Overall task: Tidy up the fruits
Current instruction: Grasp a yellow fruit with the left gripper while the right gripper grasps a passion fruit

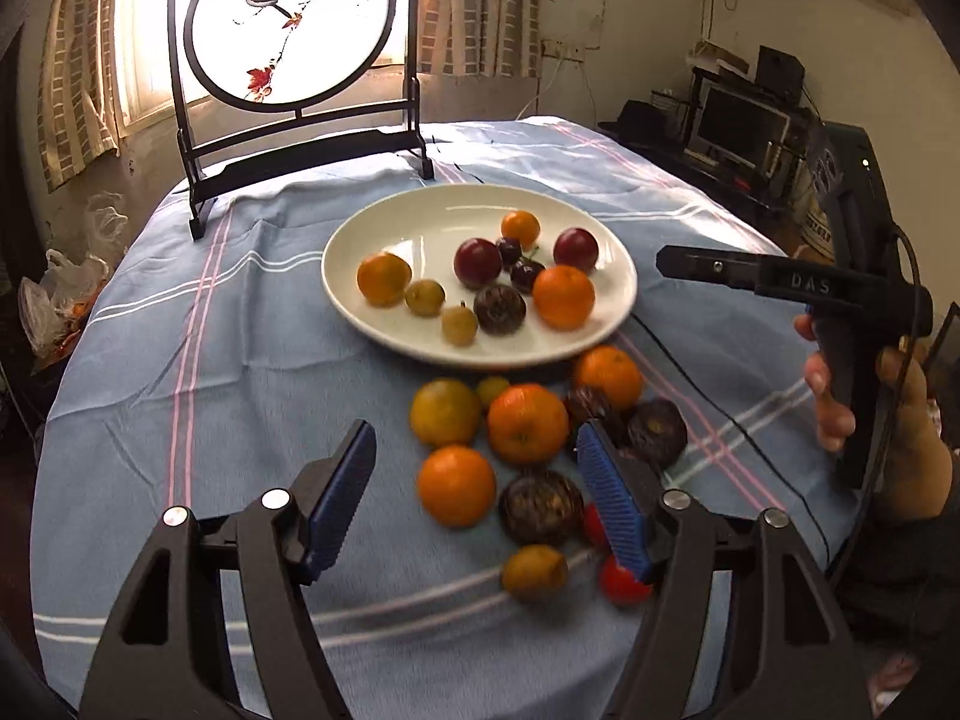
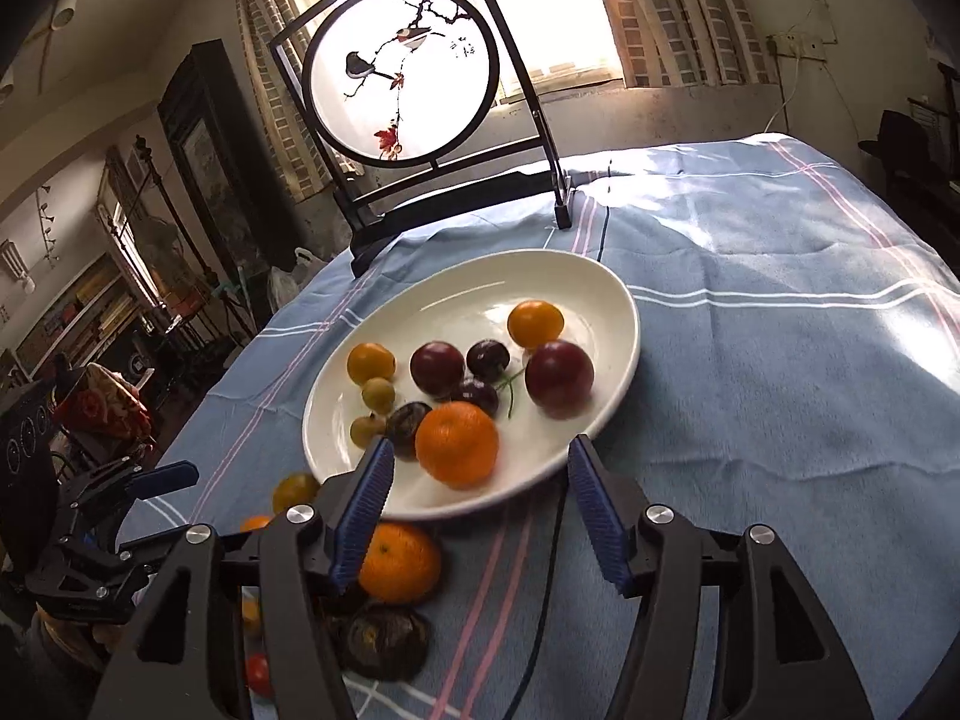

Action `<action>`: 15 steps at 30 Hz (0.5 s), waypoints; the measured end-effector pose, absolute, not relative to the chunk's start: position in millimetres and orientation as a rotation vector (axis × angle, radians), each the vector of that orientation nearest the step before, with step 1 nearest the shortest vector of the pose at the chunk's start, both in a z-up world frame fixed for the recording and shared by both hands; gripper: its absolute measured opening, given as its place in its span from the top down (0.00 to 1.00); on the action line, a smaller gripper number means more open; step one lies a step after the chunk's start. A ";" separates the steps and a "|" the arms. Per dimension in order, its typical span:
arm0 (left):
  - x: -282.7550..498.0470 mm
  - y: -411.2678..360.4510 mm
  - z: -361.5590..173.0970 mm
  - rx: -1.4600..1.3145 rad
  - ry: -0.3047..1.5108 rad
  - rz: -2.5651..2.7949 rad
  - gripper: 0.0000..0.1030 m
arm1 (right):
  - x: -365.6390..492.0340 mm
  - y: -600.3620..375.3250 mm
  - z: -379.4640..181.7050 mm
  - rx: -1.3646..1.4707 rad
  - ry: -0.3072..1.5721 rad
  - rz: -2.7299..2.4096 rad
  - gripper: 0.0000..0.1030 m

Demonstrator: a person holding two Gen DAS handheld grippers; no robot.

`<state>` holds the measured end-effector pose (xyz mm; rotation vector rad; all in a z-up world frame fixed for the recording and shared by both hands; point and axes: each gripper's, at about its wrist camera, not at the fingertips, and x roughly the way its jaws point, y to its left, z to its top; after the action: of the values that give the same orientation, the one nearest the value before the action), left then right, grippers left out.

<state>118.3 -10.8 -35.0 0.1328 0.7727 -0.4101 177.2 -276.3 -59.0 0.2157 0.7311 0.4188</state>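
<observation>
A white oval plate (image 1: pixel 384 222) (image 2: pixel 576 282) on the blue cloth holds several fruits: oranges (image 1: pixel 563 296) (image 2: pixel 457 444), dark red plums (image 1: pixel 477 263) (image 2: pixel 559 379), cherries and small yellow-green fruits. A loose pile lies in front of it: oranges (image 1: pixel 527 422) (image 1: pixel 456 485) (image 2: pixel 398 561), dark brown round fruits (image 1: pixel 541 507) (image 2: pixel 384 639), red tomatoes (image 1: pixel 623 582). My left gripper (image 1: pixel 477 441) is open and empty, hovering over the pile. My right gripper (image 2: pixel 480 456) is open and empty at the plate's near rim; it also shows in the left wrist view (image 1: pixel 708 267).
A black-framed round bird screen (image 1: pixel 294 24) (image 2: pixel 402 72) stands at the table's far edge behind the plate. A black cable (image 2: pixel 546 576) runs across the blue striped tablecloth (image 1: pixel 198 324) (image 2: pixel 780 360). Shelves and bags stand beyond the table edges.
</observation>
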 end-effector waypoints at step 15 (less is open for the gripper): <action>90.5 -29.7 -97.7 0.190 0.867 -0.409 0.65 | 126.6 -272.2 -67.8 0.139 0.684 0.447 0.41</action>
<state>90.5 -29.7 -97.7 0.1904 0.8673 -0.4087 126.6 -272.2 -67.8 0.1387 0.6843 0.4470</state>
